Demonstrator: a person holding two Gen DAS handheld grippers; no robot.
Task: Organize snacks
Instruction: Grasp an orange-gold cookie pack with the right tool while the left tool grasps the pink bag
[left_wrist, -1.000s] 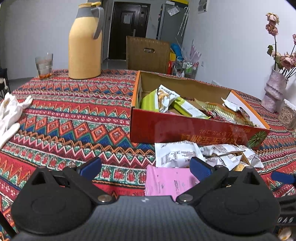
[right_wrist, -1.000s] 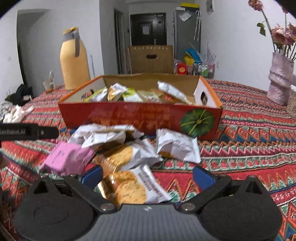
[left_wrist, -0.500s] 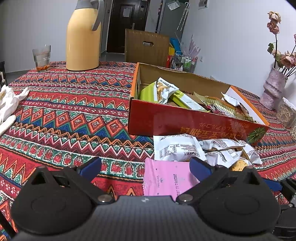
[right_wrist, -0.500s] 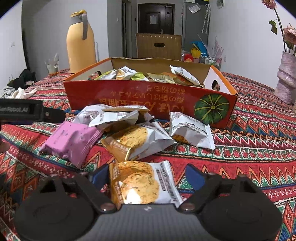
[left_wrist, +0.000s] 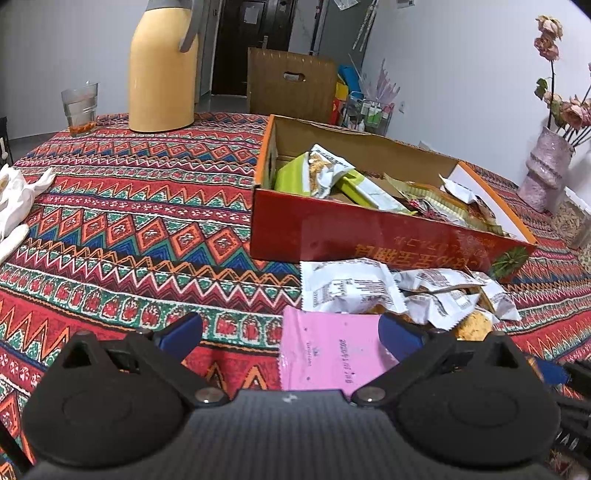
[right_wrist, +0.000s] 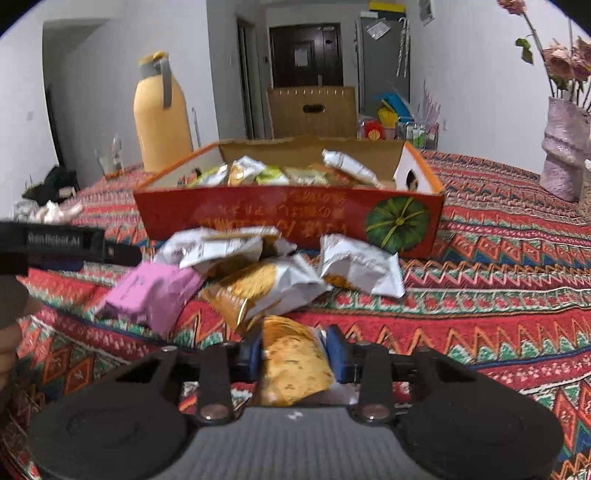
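Observation:
A red cardboard box (left_wrist: 369, 232) holding several snack packets stands on the patterned tablecloth; it also shows in the right wrist view (right_wrist: 288, 214). Loose packets lie in front of it: white ones (left_wrist: 347, 286), a pink one (left_wrist: 328, 354) (right_wrist: 151, 291), a gold-and-white one (right_wrist: 262, 288). My left gripper (left_wrist: 290, 334) is open, with the pink packet lying between its fingers. My right gripper (right_wrist: 293, 354) is shut on a yellow cracker packet (right_wrist: 291, 363) and holds it just above the cloth.
A yellow thermos jug (left_wrist: 162, 70) and a glass (left_wrist: 79, 107) stand at the table's far left. A white cloth (left_wrist: 14, 199) lies at the left edge. A pink vase with flowers (left_wrist: 543, 170) stands at the far right. A brown crate (left_wrist: 291, 86) sits behind the table.
My right gripper has closed on the yellow cracker packet that lay between its open fingers and lifted it slightly. My left gripper stays open and has edged closer to the pink packet.

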